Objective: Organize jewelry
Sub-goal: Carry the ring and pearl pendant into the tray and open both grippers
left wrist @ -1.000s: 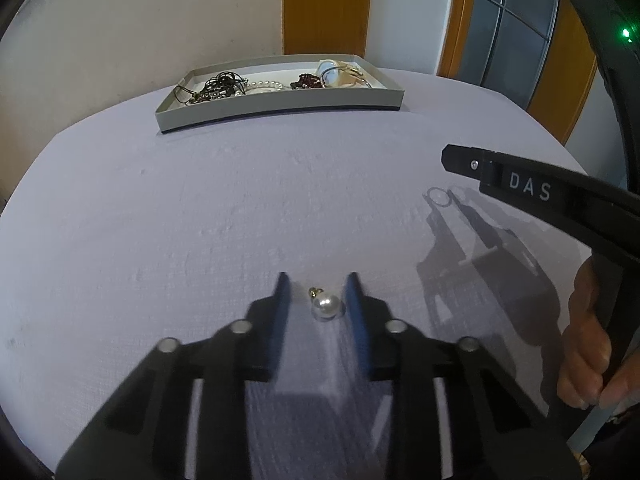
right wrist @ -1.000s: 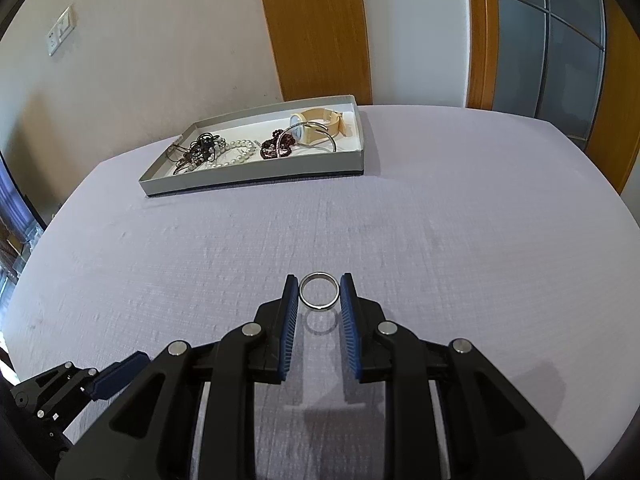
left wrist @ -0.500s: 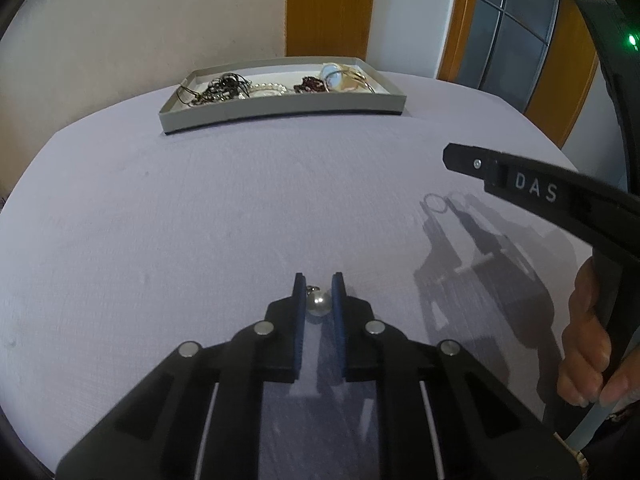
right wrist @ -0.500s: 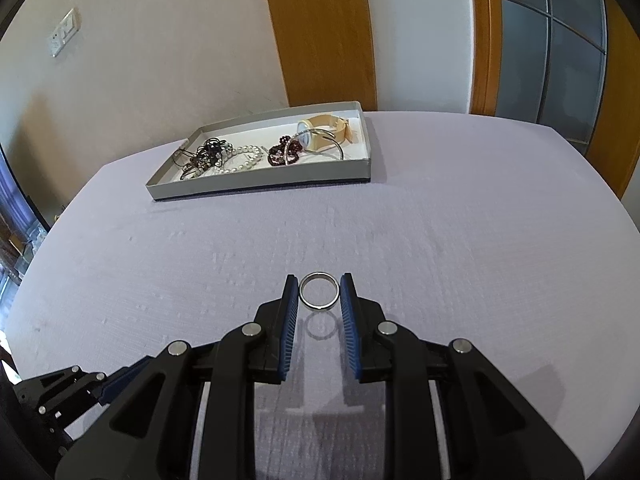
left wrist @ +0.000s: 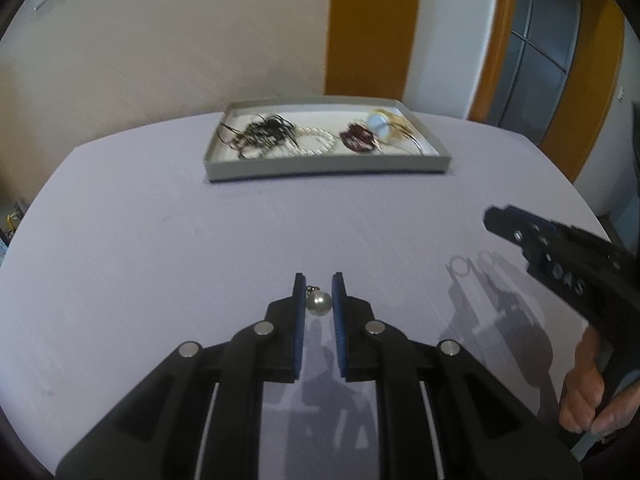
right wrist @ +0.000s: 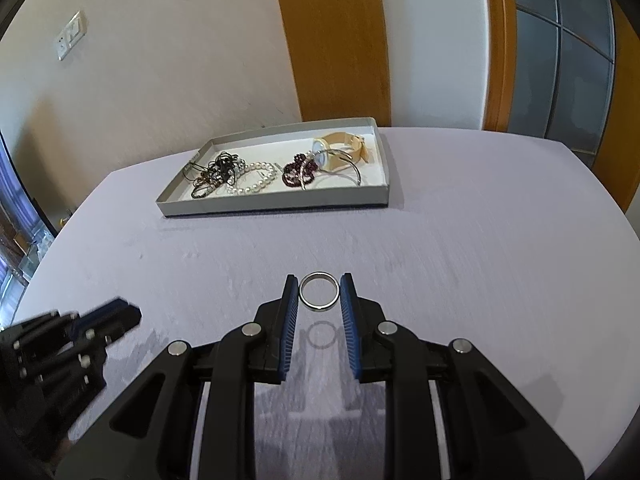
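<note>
My left gripper (left wrist: 319, 292) is shut on a pearl pendant (left wrist: 318, 303) with a small metal loop and holds it above the lilac tablecloth. My right gripper (right wrist: 319, 294) is shut on a silver ring (right wrist: 319, 308) and holds it above the cloth; the ring's shadow falls below it. A grey jewelry tray (left wrist: 328, 168) stands at the far side of the table, also in the right wrist view (right wrist: 276, 203). It holds dark cords, a pearl bracelet (right wrist: 254, 178), a dark red bead piece, a bangle and a gold watch (right wrist: 344, 146).
The round table (right wrist: 480, 240) is covered in lilac cloth. The right gripper's body (left wrist: 568, 268) and the hand on it show at the right of the left wrist view. The left gripper's body (right wrist: 60, 344) shows at the lower left of the right wrist view. A wall and wooden door frames stand behind.
My left gripper shut on the pearl pendant and lifted it off the cloth toward the tray. My right gripper rose a little with the ring.
</note>
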